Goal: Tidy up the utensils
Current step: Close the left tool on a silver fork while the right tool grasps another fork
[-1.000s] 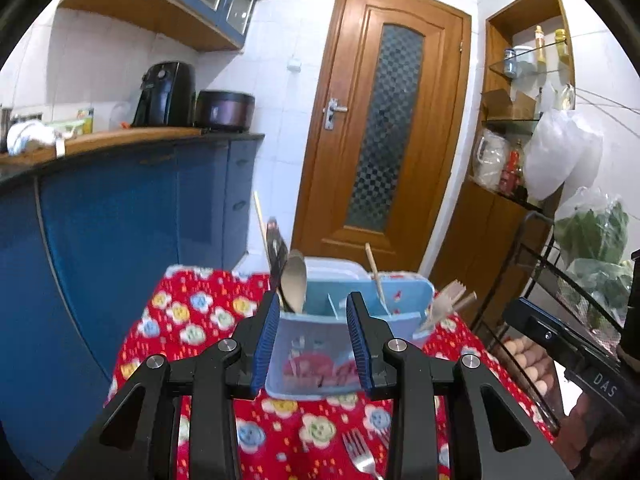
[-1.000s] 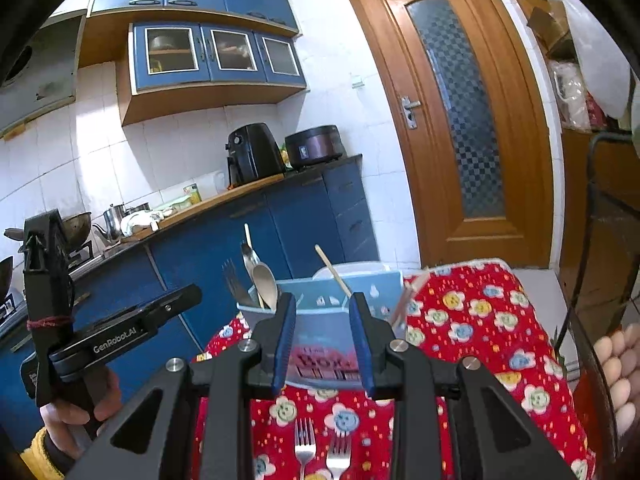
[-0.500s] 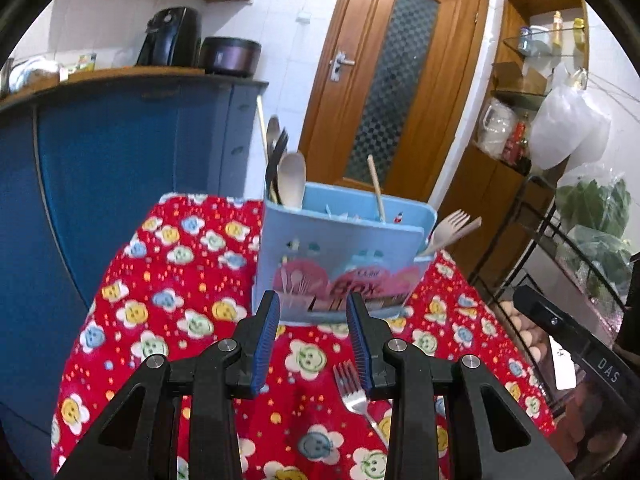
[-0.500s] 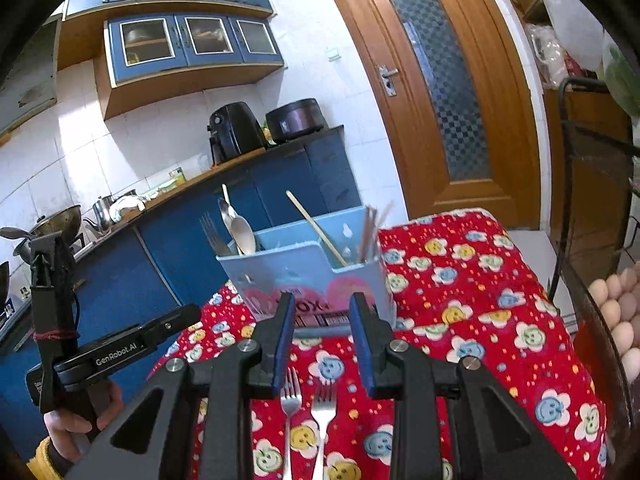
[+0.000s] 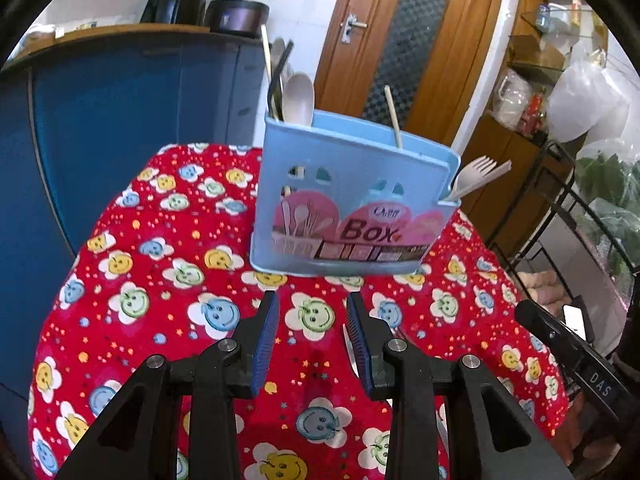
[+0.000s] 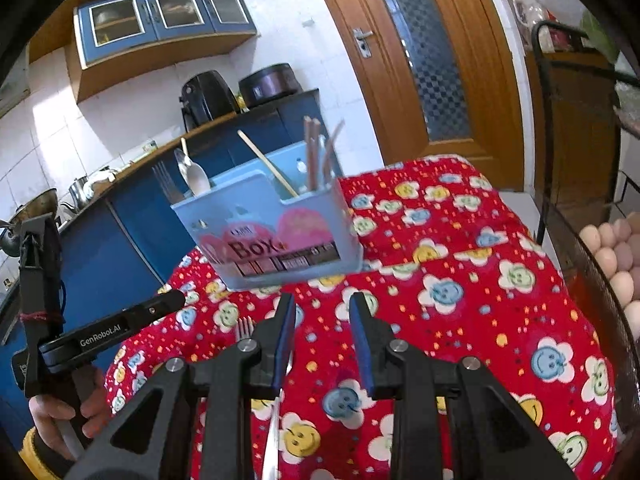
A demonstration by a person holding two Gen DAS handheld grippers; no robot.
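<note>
Left wrist view: the blue utensil box (image 5: 352, 208) stands upright at the far middle of the red flowered tablecloth (image 5: 160, 280), holding spoons, chopsticks and a pale fork. Both claws have sunk toward the cloth over the last second; the left gripper (image 5: 312, 336) and right gripper (image 6: 322, 340) stand part open, empty. A fork (image 6: 244, 327) lies just beside the right one, likely the next pick. Blue cabinets and a wooden door (image 5: 404, 40) stand beyond.
</note>
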